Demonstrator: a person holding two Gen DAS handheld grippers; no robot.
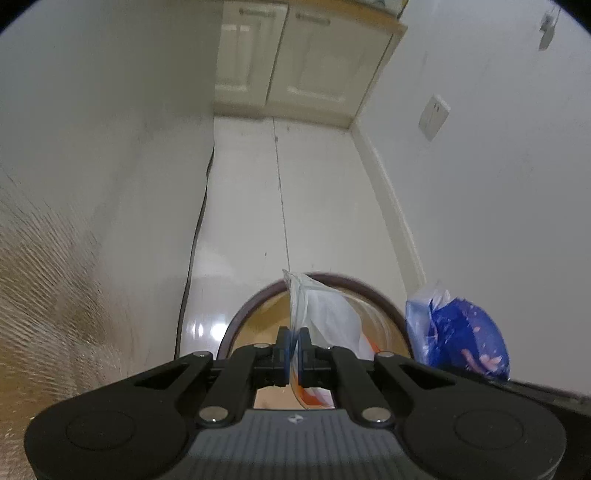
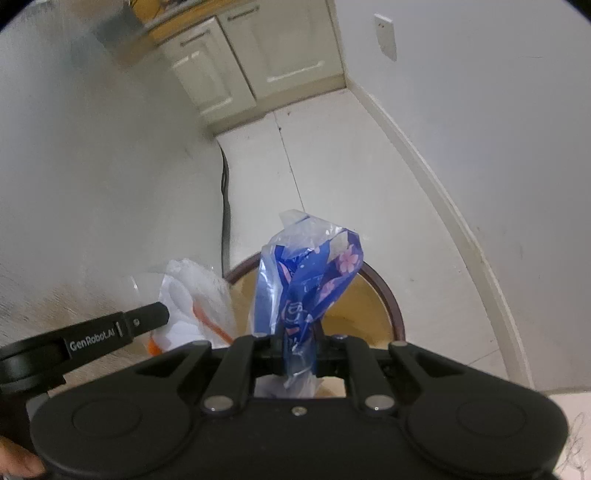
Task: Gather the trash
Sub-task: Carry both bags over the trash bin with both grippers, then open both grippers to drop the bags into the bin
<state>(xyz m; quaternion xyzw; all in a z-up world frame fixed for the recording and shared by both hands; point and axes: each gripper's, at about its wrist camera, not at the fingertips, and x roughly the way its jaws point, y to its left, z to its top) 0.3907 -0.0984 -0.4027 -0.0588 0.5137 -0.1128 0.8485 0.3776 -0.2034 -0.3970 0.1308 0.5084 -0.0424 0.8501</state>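
Pinched between the closed jaws of the left hand-held gripper point(image 1: 294, 347) is a thin white plastic bag point(image 1: 325, 314) with orange print low on it. The film rises from the blue pads point(image 1: 283, 349) to a crumpled peak and falls away to the right, hanging over the mouth of a round bin point(image 1: 236, 325) with a dark brown rim and a tan inside. In the right wrist view the same white bag point(image 2: 192, 295) sits left of the bin, with the left tool's black arm reaching across to it.

The right hand-held gripper point(image 2: 298, 349) is clamped tight on a blue plastic bag point(image 2: 310, 273) patterned with pink flowers, partly wrapped in clear film. The bag stands up from the jaws in a twisted bunch, above the bin point(image 2: 388, 306), and a loose end trails down behind the fingers. From the left wrist view this blue bag point(image 1: 461, 332) is just to the right of the bin's rim.

Under everything lies a glossy white tiled floor point(image 1: 251, 206). A dark cable point(image 1: 201, 206) runs along the floor's left edge against a pale wall point(image 1: 110, 129). On the far side stand cream cabinet doors point(image 1: 295, 59) under a wood-edged counter point(image 1: 400, 24). The right wall point(image 1: 498, 166) carries a white switch plate point(image 1: 434, 116) above a pale skirting board point(image 1: 391, 206). At the lower left corner of the right wrist view, part of a hand point(image 2: 18, 461) shows.
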